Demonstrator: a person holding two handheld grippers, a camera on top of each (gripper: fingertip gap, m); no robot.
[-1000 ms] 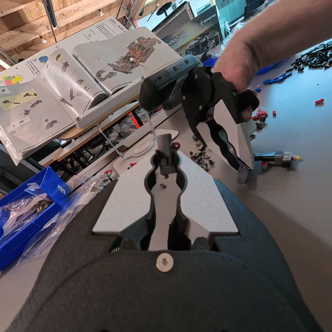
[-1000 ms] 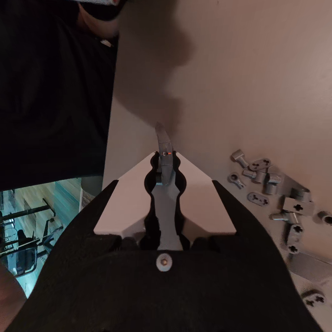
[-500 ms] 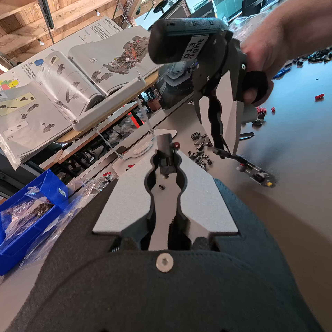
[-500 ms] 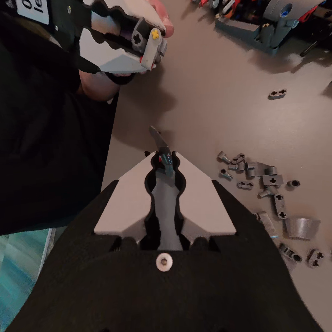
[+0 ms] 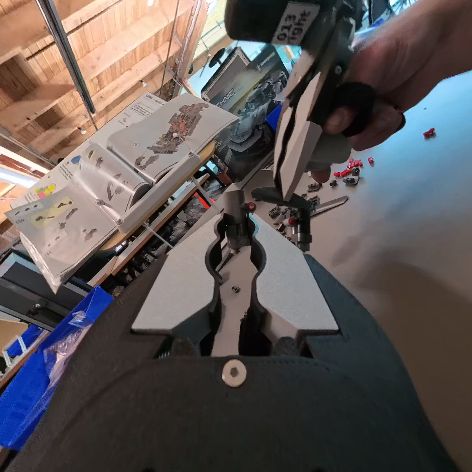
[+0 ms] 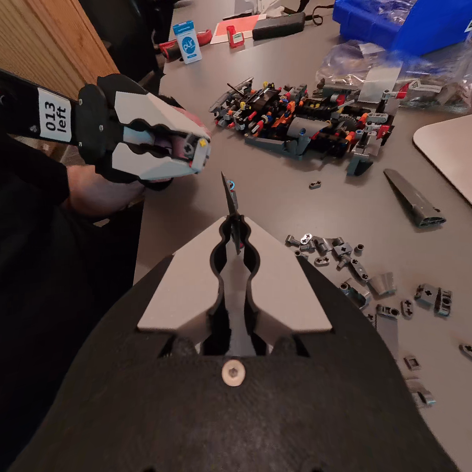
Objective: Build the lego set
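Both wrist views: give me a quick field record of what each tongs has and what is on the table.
left tongs: shut on a small grey brick assembly
right tongs: shut on a thin dark blade-shaped panel with small parts hanging from it
table: loose grey connectors, partly built brick model, long dark panel
background: open instruction booklet
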